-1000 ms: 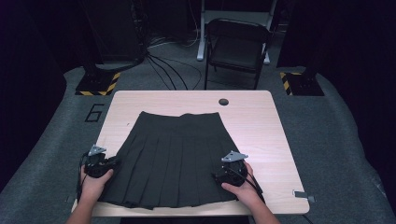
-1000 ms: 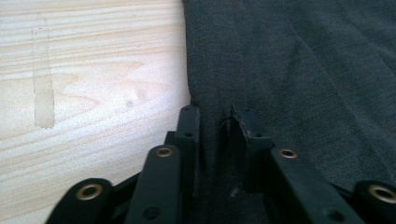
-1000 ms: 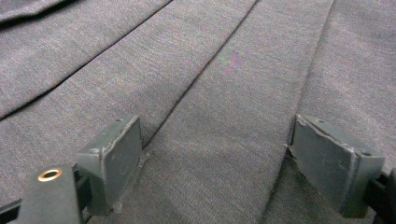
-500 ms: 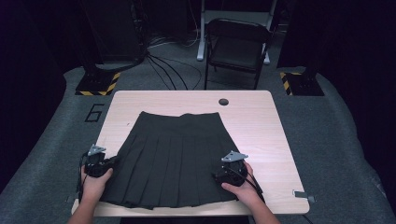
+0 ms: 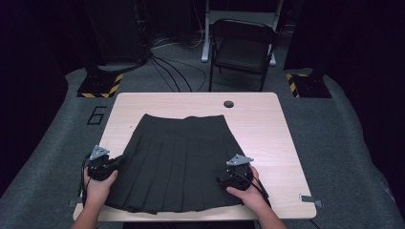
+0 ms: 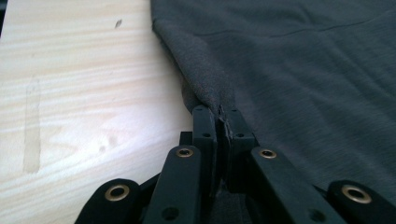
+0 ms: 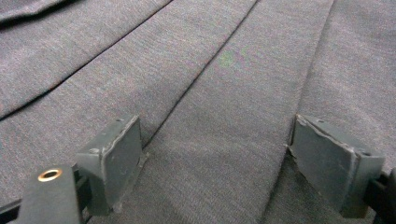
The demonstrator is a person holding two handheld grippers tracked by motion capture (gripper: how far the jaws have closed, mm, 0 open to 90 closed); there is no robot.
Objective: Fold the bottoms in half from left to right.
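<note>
Wooden table [image 5: 267, 129], dark pleated skirt [image 5: 181, 162] flat, left gripper [image 6: 219, 116] pinching its edge, right gripper [image 7: 215, 163] spread wide.

The skirt [image 5: 179, 162] is dark grey woven cloth, matt and faintly fuzzy, pressed into flat pleats. The tabletop [image 5: 267, 129] is pale wood-grain, smooth with a soft sheen and a few scuffs. The left gripper [image 6: 219, 122] has matt black plastic jaws with brass-coloured rivets; the right gripper [image 7: 233, 163] carries dull grey, chipped pads.
</note>
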